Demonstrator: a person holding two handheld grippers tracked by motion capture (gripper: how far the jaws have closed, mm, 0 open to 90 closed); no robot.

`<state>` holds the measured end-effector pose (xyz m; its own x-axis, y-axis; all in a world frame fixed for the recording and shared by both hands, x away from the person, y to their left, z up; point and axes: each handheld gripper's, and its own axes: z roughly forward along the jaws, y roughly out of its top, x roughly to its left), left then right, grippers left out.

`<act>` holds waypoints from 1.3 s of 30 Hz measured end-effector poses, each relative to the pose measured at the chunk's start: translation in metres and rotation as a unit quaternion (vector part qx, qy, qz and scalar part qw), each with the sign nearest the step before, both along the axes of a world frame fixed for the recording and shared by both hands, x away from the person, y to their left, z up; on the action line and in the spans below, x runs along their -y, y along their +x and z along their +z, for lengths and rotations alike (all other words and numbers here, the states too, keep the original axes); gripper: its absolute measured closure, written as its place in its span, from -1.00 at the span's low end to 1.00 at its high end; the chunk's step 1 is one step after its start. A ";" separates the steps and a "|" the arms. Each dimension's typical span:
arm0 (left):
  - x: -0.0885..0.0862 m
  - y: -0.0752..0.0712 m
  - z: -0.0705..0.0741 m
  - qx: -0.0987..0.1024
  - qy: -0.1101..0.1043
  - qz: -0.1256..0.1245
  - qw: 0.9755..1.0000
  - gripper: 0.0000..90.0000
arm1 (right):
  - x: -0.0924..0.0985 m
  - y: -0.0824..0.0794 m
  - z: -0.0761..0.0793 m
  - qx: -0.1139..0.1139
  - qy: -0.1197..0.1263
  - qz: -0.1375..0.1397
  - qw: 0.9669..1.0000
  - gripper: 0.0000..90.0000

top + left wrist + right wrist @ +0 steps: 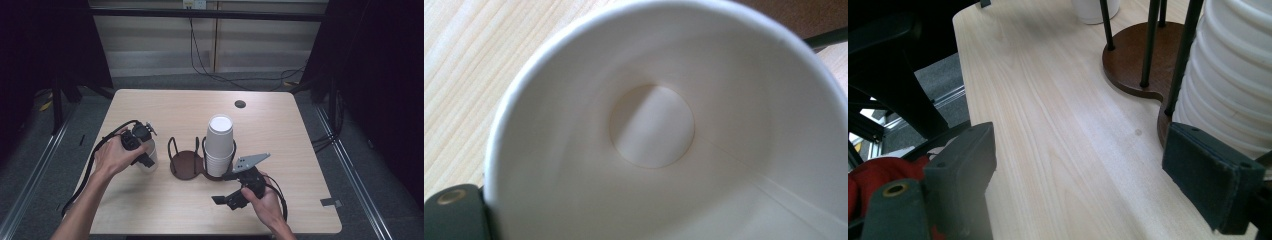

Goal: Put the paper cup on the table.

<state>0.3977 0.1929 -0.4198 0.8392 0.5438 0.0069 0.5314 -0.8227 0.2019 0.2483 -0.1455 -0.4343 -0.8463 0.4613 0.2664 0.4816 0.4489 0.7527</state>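
Left gripper (142, 150), hand tilted down, sat on single white paper cup (150, 159) at 9 o'clock of dark wooden holder (186, 165); whether jaws pinched cup rim, couldn't tell. Cup interior smooth, round base, side seam. Right gripper (235, 192) lay level at 5 o'clock, jaws wide, empty, beside ribbed cup stack (219, 142). Pale woodgrain table (280, 135).
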 end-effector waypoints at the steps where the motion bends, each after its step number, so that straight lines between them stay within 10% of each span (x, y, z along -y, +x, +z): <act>1: -0.001 -0.001 0.000 -0.005 0.000 0.004 1.000 -0.83 | 0.000 0.000 0.000 0.000 -0.001 0.001 1.000 -0.69; 21: -0.043 -0.028 -0.010 0.029 -0.054 0.018 0.998 -0.64 | 0.002 -0.001 0.001 0.002 0.001 -0.005 1.000 -0.69; 29: -0.067 -0.041 -0.009 0.042 -0.121 0.058 0.990 -0.64 | 0.004 0.000 0.000 0.003 0.003 -0.011 1.000 -0.69; 39: -0.074 -0.066 -0.009 0.087 -0.148 0.064 0.983 -0.57 | 0.006 0.000 0.000 0.004 0.004 -0.016 1.000 -0.69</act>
